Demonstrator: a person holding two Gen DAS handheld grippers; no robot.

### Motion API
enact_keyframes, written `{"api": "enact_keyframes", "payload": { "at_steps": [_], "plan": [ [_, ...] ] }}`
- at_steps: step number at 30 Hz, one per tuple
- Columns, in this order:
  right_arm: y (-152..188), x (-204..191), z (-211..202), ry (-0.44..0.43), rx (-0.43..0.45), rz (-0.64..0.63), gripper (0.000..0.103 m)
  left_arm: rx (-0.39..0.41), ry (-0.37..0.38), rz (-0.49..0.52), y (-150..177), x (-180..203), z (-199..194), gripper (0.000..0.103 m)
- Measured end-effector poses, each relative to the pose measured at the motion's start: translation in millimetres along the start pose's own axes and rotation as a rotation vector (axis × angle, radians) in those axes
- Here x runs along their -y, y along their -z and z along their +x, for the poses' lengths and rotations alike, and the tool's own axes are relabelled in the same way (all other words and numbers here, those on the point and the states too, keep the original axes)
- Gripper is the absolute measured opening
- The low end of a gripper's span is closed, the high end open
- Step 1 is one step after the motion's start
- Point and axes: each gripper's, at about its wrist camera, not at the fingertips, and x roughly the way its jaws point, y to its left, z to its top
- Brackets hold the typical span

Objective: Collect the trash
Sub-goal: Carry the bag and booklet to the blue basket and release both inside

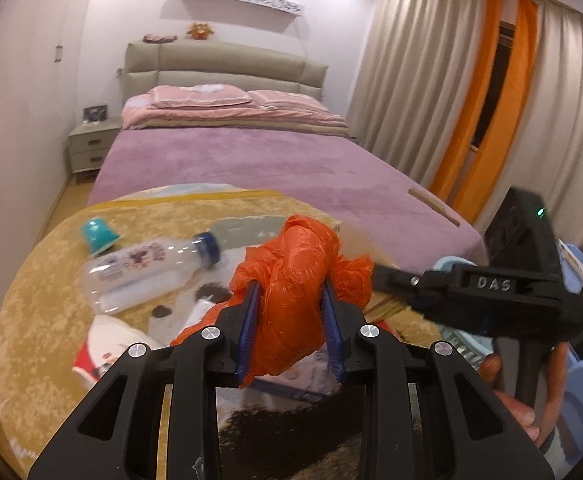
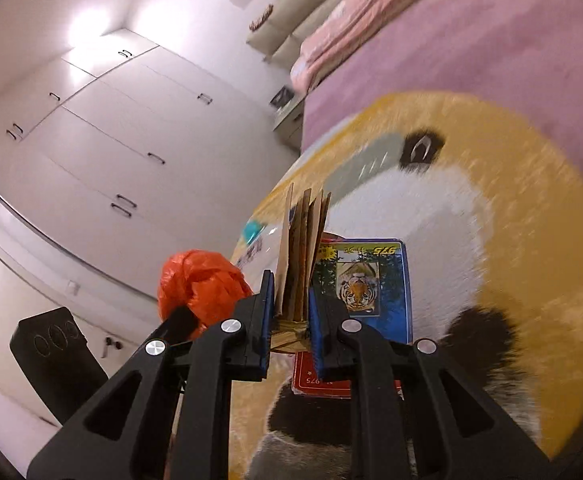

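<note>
Over the round rug [image 1: 51, 320], our left gripper [image 1: 293, 320] clamps a crumpled orange plastic bag [image 1: 291, 280]; our right gripper [image 2: 291, 308] pinches folded cardboard [image 2: 301, 248] tight.

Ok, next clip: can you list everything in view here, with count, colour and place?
plastic bag: one, orange, crumpled between the left jaws
cardboard: one folded brown bundle, between the right jaws
bottle: one, clear with blue cap, lying on the mat
cup: one, teal, on the mat beside the bottle
box: one, blue with a tiger picture, on the mat
mat: one, round, yellow animal print
bed: one, purple cover, pink pillows, behind the mat
nightstand: one, pale, left of the bed
curtains: beige and orange, right
left gripper: black, shut on the bag
right gripper: black, shut on the cardboard
</note>
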Motion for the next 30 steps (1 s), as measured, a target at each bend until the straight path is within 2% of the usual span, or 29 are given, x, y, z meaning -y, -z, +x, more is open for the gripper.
{"api": "enact_keyframes", "payload": {
  "at_steps": [1, 3, 4, 5, 7, 10, 14, 20, 27, 30],
  "plan": [
    [-0.2, 0.4, 3.6, -0.014, -0.011, 0.007, 0.014, 0.003, -0.006, -0.002, 0.0, -2.1, -1.7, 0.028],
    [0.3, 10.5, 16.1, -0.194, -0.067, 0.111, 0.014, 0.012, -0.016, -0.005, 0.2, -8.1, -6.2, 0.028],
    [0.2, 12.9, 20.8, -0.247, -0.079, 0.143, 0.014, 0.014, -0.018, -0.006, -0.1, -8.6, -7.3, 0.028],
    [0.7, 11.7, 23.6, -0.254, -0.082, 0.144, 0.014, 0.015, -0.02, -0.009, 0.1, -10.6, -8.3, 0.028],
    [2.9, 8.8, 28.0, -0.205, -0.089, 0.106, 0.014, 0.014, -0.023, -0.015, 1.0, -13.2, -9.0, 0.028],
    [8.6, 11.5, 34.0, -0.273, -0.107, 0.146, 0.014, 0.01, -0.029, -0.026, 2.9, -15.6, -8.0, 0.028],
    [4.9, 2.8, 28.8, -0.249, -0.088, 0.103, 0.014, 0.011, -0.033, -0.034, 3.2, -17.4, -8.3, 0.028],
    [0.2, -15.6, -12.8, -0.115, 0.002, -0.047, 0.014, 0.021, -0.014, -0.009, -3.2, -5.6, -6.3, 0.028],
    [-11.4, -40.2, -60.7, -0.091, 0.12, -0.136, 0.014, 0.055, 0.016, 0.029, -19.1, 16.3, -9.8, 0.028],
    [-15.2, -45.9, -85.4, 0.005, 0.193, -0.18, 0.014, 0.068, 0.034, 0.058, -27.4, 31.2, -10.0, 0.028]
  ]
}}
